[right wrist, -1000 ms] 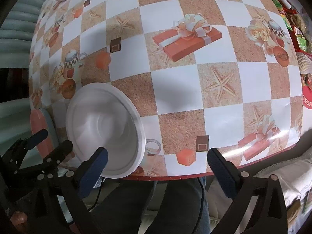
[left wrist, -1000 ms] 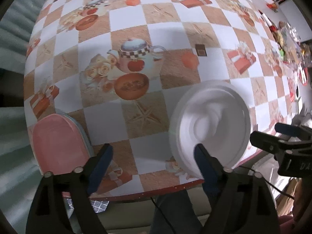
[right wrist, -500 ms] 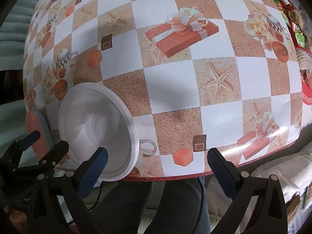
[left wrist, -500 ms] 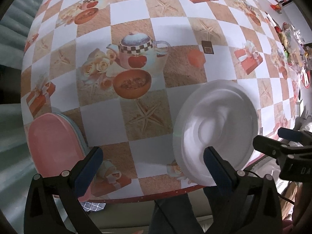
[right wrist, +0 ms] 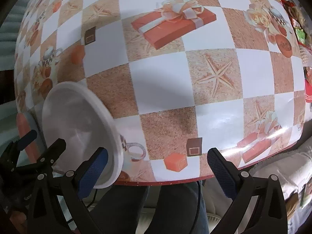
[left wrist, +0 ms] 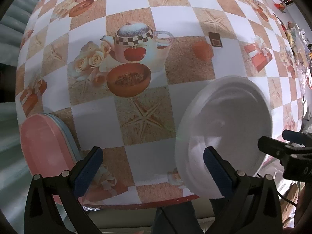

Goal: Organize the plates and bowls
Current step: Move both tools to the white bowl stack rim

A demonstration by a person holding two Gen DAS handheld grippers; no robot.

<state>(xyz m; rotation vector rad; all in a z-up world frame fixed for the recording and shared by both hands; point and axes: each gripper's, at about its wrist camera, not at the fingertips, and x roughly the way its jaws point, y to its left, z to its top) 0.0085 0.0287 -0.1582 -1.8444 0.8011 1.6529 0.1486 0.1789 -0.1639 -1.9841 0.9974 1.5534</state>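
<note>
A white bowl [left wrist: 230,128] stands near the table's front edge, also seen at lower left in the right wrist view as the same white bowl [right wrist: 78,124]. A pink plate [left wrist: 42,148] lies on a pale blue one at the front left corner; only a sliver of that pink plate [right wrist: 24,128] shows on the right wrist side. My left gripper [left wrist: 151,165] hangs open above the tablecloth between plate and bowl, its right pad in front of the bowl's near rim. My right gripper [right wrist: 159,167] is open and empty over the table's front edge, its left pad beside the bowl.
The table [left wrist: 148,117] wears a checkered cloth printed with teapots, starfish and gift boxes. Packets and clutter [left wrist: 300,39] crowd its far right side. A person's dark-trousered legs [right wrist: 136,210] are below the front edge. A grey quilted cover [left wrist: 11,25] lies left.
Both grippers have sunk closer to the table, so bowl and plates look larger. The left gripper's jaws have spread a little wider. Bowl and plates stay where they were.
</note>
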